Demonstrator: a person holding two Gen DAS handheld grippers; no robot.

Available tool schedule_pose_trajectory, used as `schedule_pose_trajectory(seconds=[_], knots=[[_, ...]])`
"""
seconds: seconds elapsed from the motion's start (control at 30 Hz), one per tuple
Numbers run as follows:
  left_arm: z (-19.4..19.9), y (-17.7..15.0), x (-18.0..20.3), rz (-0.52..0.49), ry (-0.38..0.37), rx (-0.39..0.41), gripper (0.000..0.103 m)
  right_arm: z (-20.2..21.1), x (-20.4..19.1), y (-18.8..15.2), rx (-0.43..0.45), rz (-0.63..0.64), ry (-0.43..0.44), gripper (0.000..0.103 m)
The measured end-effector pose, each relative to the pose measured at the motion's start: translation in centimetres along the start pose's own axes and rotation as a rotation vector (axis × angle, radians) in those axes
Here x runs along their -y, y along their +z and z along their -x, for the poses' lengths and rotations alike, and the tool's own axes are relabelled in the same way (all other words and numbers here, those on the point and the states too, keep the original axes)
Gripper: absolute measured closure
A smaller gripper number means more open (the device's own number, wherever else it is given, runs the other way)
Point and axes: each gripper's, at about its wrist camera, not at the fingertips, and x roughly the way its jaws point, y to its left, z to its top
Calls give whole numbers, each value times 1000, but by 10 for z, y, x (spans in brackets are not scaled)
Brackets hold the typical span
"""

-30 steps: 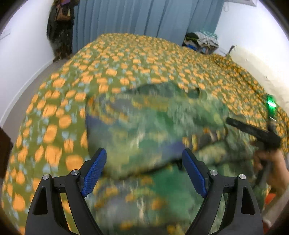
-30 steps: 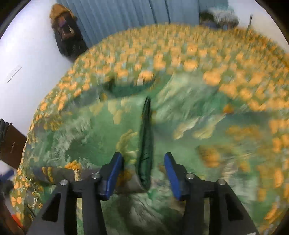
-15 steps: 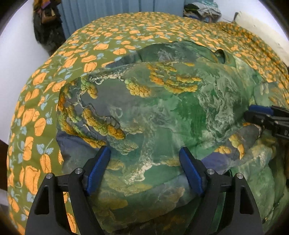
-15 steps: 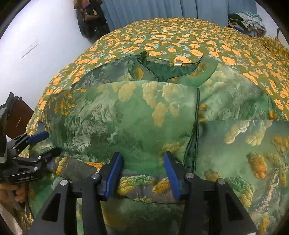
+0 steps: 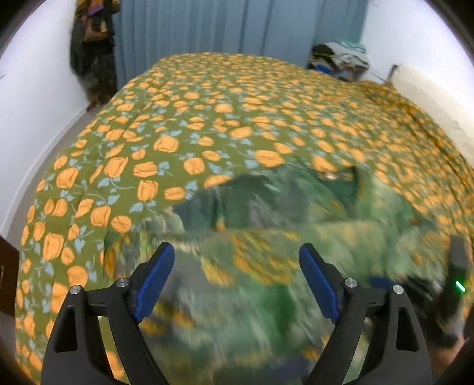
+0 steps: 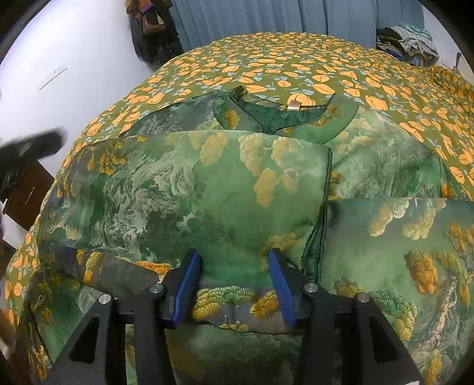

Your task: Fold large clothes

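Bedroom, blue curtain (image 6: 349, 17) at the back, white walls, and a big bed (image 6: 296, 68) under a green cover with orange fruit print serving as the folding surface. Spread across the near end of it: the green garment (image 6: 225, 189), a large landscape-printed piece, collar (image 6: 281, 117) pointing toward the curtain. One side panel lying folded over the middle, its dark piped edge (image 6: 326, 189) running down the centre, presumably to narrow the body before folding lengthwise. Lower hem layer showing just beneath that panel, right by the fingertips.

Right tool (image 6: 234, 281) low over the near edge of the folded panel, jaws moderately parted, cloth visible between the blue pads (image 6: 189, 284) but not pinched. Looks like a release or a pause, resting there to keep the fold flat. Left tool (image 5: 234, 281) spread wide, nothing gripped, hanging above the left part of the garment; heavy blur in the left wrist view, so clearly on the move. From the right wrist view, only a dark smear at the far left edge.

Judgement: sides brought in, next likely a bottom-to-collar fold. Slippery-looking fabric, so risk of the panel sliding out of line.

Elsewhere: pile of clothes (image 6: 411, 38) at the far corner, dark coats (image 5: 91, 50) hanging on the wall, brown cabinet (image 6: 26, 192) beside the bed.
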Motion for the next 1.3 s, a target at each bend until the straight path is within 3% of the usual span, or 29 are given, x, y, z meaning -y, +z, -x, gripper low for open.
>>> schedule_pose_trajectory(seconds=[0.13,0.2,0.33,0.57,0.7,0.83,0.87,0.9,0.93,0.97,1.07,1.13,1.3], knots=[[-57,-11,-22,71,44,-97,13,0,-2,-1,13,2,-5,55],[-81,-25,-37,126,-11,-140,11,0,-2,-3,24,5,-3,55],[-80,-33,-36,114,-17,-89,9,-2,-4,-5,32,12,-10,55],[-66,-40,-29,88,-6,-103,6,-2,-4,-4,27,14,-10,55],[-37,-52,-21,11,19,-135,4,1,-4,0,6,7,-16,55],[7,-74,-18,-53,46,-125,4,34,-15,-1,21,-9,-67,52],[25,-83,-17,-64,55,-106,4,55,-21,-6,62,-18,-84,49],[47,-92,-15,-65,52,-89,4,67,-24,-10,87,-23,-84,36],[60,-98,-15,-59,40,-77,4,89,-28,-20,132,-30,-76,24],[81,-108,-15,-41,23,-48,3,106,-32,-30,162,-32,-71,21],[129,-139,-13,7,8,46,1,147,-39,-68,204,-15,-79,21],[148,-161,-8,33,43,90,1,167,-42,-95,211,0,-86,21],[144,-213,10,20,35,-6,1,198,-35,-161,210,1,-198,21]])
